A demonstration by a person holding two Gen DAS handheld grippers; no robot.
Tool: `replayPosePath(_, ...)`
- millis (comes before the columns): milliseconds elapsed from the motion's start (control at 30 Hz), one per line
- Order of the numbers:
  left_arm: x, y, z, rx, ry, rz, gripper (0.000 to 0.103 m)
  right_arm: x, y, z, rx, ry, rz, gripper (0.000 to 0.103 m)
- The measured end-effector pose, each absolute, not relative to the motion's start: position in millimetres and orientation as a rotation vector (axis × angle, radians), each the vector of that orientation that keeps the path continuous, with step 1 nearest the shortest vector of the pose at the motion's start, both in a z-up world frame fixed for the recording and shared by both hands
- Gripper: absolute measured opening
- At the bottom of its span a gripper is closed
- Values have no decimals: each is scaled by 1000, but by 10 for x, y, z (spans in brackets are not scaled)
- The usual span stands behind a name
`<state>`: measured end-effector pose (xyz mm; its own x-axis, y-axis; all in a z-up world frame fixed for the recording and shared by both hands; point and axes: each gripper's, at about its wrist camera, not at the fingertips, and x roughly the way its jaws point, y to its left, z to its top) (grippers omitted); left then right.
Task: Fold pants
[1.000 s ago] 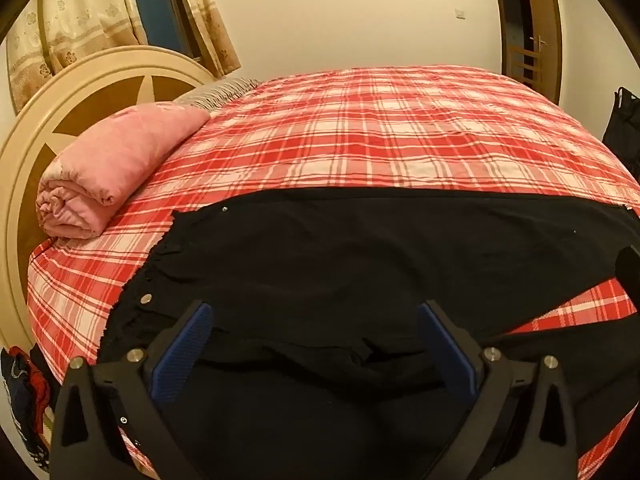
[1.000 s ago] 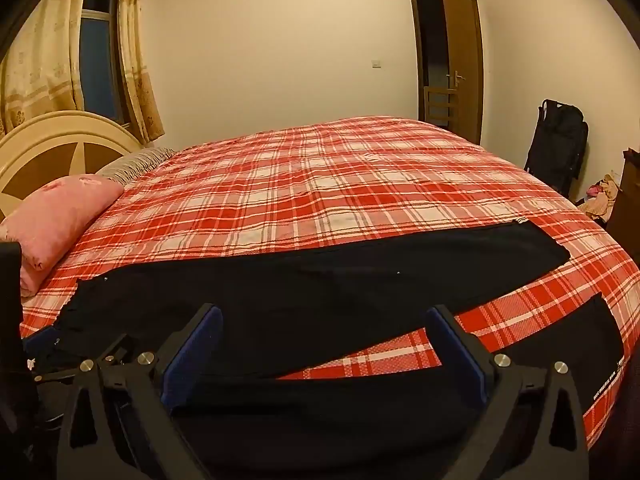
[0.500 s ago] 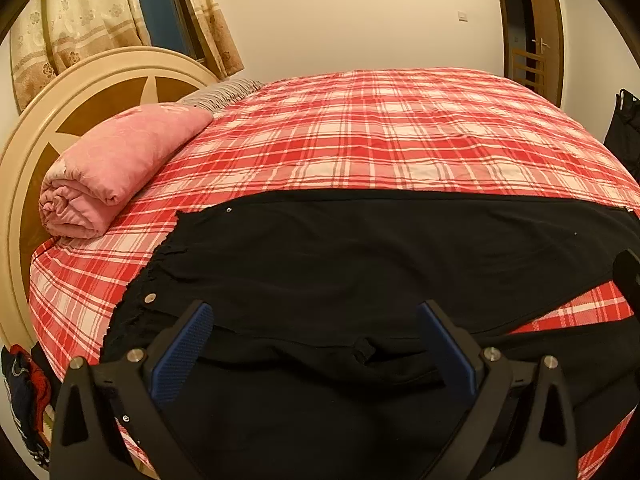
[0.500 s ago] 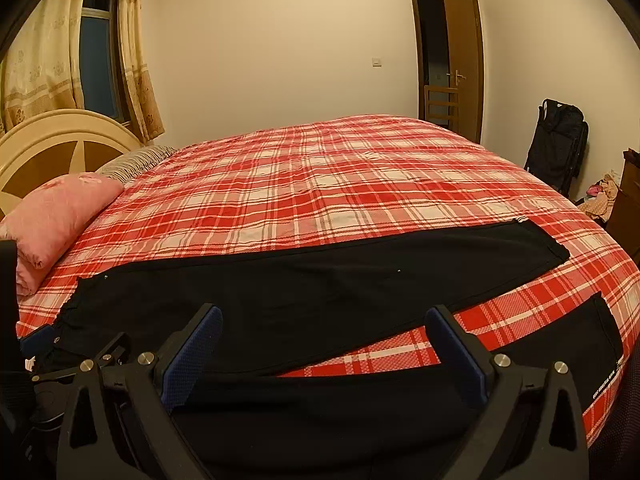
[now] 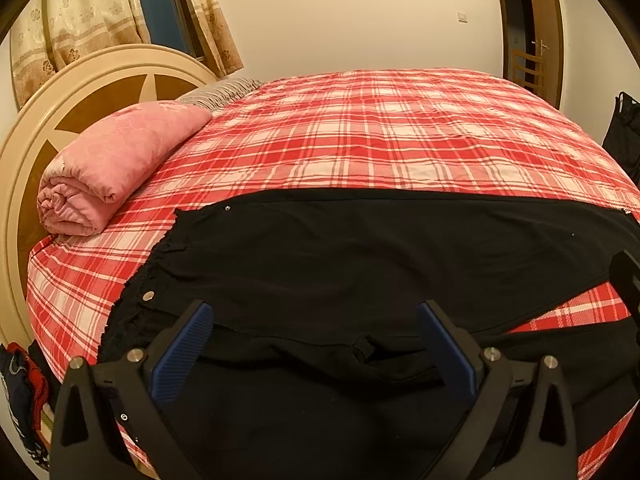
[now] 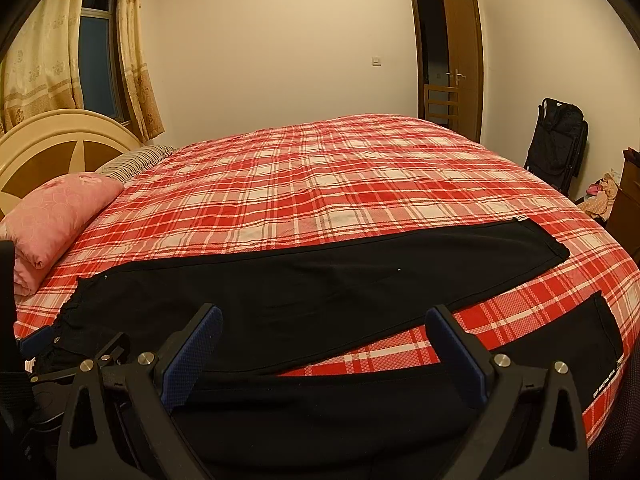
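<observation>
Red plaid bed (image 6: pixel 320 184) — pants (image 6: pixel 320 292) spread flat.

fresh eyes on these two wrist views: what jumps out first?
The black pants spread flat across the near part of the bed, waistband toward the headboard, legs splayed in a V with red plaid bedspread showing between them. Next, the rolled pink blanket by the headboard. Both the left gripper and the right gripper hover over the pants with jaws wide open, holding nothing.
</observation>
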<state>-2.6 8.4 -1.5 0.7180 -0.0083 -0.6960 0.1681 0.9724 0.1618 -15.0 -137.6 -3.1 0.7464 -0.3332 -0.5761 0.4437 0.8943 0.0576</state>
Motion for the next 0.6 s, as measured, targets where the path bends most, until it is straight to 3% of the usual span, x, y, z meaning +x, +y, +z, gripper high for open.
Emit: replayPosePath(600,-29,57,-37,222,774,-96,103,-148,-1373,-38,198,594,-429,102)
